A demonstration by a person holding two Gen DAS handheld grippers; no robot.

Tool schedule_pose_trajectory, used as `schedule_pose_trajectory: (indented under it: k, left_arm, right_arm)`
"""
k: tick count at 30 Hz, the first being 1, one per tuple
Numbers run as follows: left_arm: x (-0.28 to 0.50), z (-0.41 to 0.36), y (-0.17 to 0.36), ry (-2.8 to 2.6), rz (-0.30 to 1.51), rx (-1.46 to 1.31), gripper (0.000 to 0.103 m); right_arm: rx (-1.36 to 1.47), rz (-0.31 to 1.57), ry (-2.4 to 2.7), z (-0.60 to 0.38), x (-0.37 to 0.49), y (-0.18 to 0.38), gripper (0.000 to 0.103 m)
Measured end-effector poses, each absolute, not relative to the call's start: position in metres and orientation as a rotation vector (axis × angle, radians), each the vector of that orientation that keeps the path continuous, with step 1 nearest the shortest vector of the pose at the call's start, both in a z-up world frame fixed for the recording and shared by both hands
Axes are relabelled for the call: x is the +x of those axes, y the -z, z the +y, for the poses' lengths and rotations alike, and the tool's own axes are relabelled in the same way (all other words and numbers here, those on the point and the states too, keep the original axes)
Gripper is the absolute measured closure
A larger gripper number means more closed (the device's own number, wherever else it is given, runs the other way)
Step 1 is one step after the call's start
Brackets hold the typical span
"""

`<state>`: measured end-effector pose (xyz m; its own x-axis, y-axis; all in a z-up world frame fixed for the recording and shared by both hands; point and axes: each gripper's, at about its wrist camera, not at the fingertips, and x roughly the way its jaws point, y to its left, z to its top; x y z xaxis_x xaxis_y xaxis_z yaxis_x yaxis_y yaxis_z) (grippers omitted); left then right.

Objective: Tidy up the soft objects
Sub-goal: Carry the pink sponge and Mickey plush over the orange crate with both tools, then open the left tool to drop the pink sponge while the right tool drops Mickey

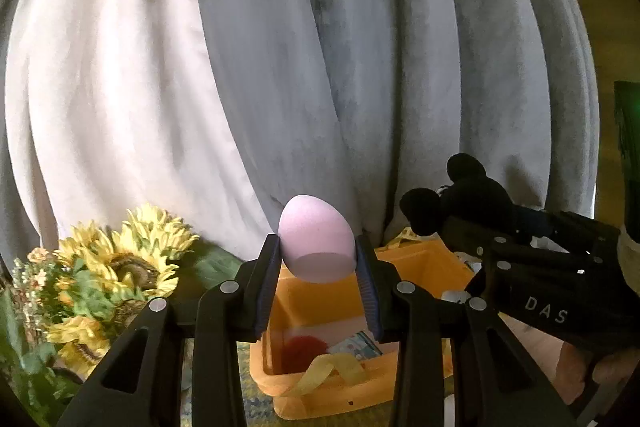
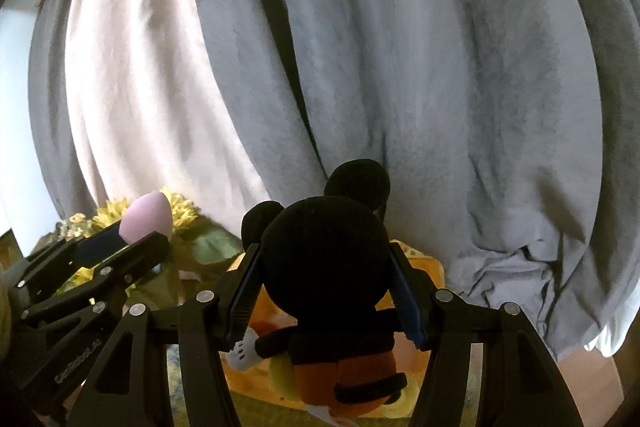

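My left gripper (image 1: 317, 259) is shut on a pale pink egg-shaped sponge (image 1: 316, 243), held above an orange fabric bin (image 1: 424, 263). Inside the bin lie a red fuzzy thing (image 1: 304, 347) and a small printed packet (image 1: 354, 345). My right gripper (image 2: 325, 291) is shut on the head of a black mouse plush toy (image 2: 324, 259) with orange shorts, hanging over the same orange bin (image 2: 420, 267). In the left wrist view the plush toy (image 1: 472, 195) and right gripper (image 1: 460, 227) come in from the right. The right wrist view shows the sponge (image 2: 148, 219) in the left gripper (image 2: 140, 235) at the left.
Grey and white curtains (image 1: 320, 47) hang close behind the bin. Artificial sunflowers (image 1: 132, 259) with green leaves stand to the left of the bin. A patterned mat (image 1: 256, 407) lies under the bin. A dark green object (image 1: 628, 147) sits at the far right edge.
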<state>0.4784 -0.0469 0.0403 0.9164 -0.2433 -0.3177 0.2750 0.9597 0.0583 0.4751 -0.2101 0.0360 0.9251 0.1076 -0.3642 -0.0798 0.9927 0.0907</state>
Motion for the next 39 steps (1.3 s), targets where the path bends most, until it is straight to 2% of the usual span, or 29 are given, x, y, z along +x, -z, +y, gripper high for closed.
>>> schedule_pose_trajectory:
  k: [28, 30, 31, 32, 33, 39]
  left_arm:
    - [0.577, -0.07, 0.047, 0.301, 0.569, 0.125, 0.065]
    - [0.58, -0.07, 0.05, 0.308, 0.587, 0.124, 0.06]
    - [0.58, -0.071, 0.051, 0.313, 0.589, 0.123, 0.054]
    - [0.58, -0.071, 0.052, 0.314, 0.589, 0.123, 0.045]
    - [0.579, -0.07, 0.052, 0.313, 0.588, 0.122, 0.042]
    - [0.572, -0.065, 0.046, 0.299, 0.575, 0.107, 0.04]
  right_arm:
    - [0.095, 0.605, -0.061, -0.227, 0.573, 0.04, 0.04]
    - [0.1, 0.62, -0.055, -0.229, 0.576, 0.043, 0.039]
    - [0.104, 0.631, -0.054, -0.23, 0.577, 0.045, 0.037]
    - [0.105, 0.633, -0.054, -0.23, 0.577, 0.046, 0.032]
    - [0.104, 0.633, -0.05, -0.23, 0.577, 0.047, 0.028]
    - [0.105, 0.619, -0.028, -0.231, 0.57, 0.042, 0.026]
